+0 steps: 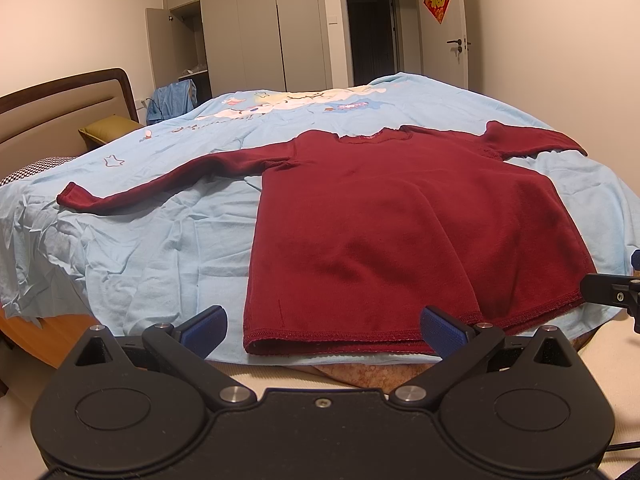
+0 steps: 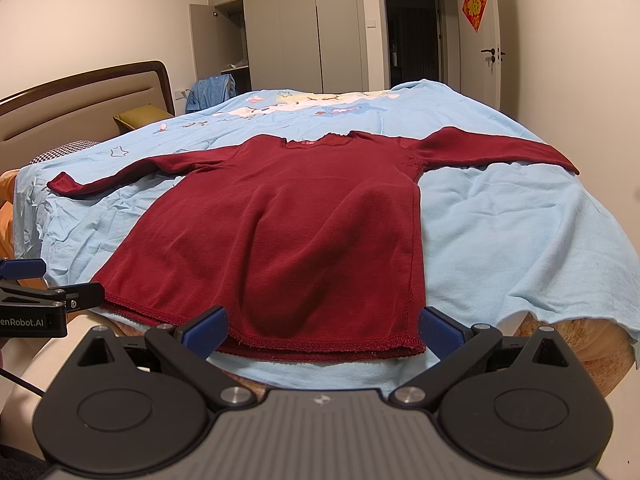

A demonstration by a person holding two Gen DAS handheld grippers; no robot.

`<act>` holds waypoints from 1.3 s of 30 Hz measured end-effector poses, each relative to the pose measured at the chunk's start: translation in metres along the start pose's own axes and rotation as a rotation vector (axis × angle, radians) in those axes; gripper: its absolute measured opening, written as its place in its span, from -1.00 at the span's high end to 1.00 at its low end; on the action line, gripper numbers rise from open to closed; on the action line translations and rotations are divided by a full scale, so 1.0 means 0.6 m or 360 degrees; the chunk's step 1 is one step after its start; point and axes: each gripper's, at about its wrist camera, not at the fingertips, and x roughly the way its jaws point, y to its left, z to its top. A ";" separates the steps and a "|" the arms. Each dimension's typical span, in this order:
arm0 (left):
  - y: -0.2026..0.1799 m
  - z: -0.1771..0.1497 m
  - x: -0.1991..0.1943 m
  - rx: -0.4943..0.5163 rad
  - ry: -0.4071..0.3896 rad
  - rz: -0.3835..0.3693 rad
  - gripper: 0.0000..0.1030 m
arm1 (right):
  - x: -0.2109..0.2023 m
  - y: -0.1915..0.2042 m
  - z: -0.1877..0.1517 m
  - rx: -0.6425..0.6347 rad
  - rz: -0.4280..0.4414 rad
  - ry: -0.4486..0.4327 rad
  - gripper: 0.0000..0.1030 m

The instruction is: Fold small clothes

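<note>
Red shirt lies flat, sleeves out, on blue sheet; left gripper and right gripper spread wide at hem.

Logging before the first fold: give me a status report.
Left gripper open, right gripper open, both at hem. Red shirt flat on bedsheet, sleeves spread. Nothing in the way.

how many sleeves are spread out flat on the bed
2. Both belong to the dark red knit long-sleeved shirt: one sleeve stretches toward the headboard side, the other sleeve toward the door side, each lying on the light blue sheet. None look hidden.
</note>
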 end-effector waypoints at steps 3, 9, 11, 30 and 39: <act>0.001 -0.001 0.001 -0.0002 0.0001 0.0000 -0.99 | 0.000 0.000 0.000 0.0000 0.0000 0.0000 -1.00; 0.002 -0.011 0.002 -0.0006 0.0005 0.0000 -0.99 | 0.000 0.000 -0.001 0.0000 0.0001 0.0001 -1.00; 0.002 -0.011 0.002 -0.0006 0.0006 0.0000 -0.99 | 0.000 0.000 -0.001 0.0001 0.0001 0.0001 -1.00; 0.003 -0.001 0.012 -0.0021 0.0107 0.0005 -0.99 | -0.001 -0.012 0.006 0.0040 0.0010 0.0010 -1.00; 0.002 0.055 0.062 -0.0021 0.0183 -0.0027 -0.99 | 0.019 -0.048 0.038 0.0122 -0.0071 -0.0055 -1.00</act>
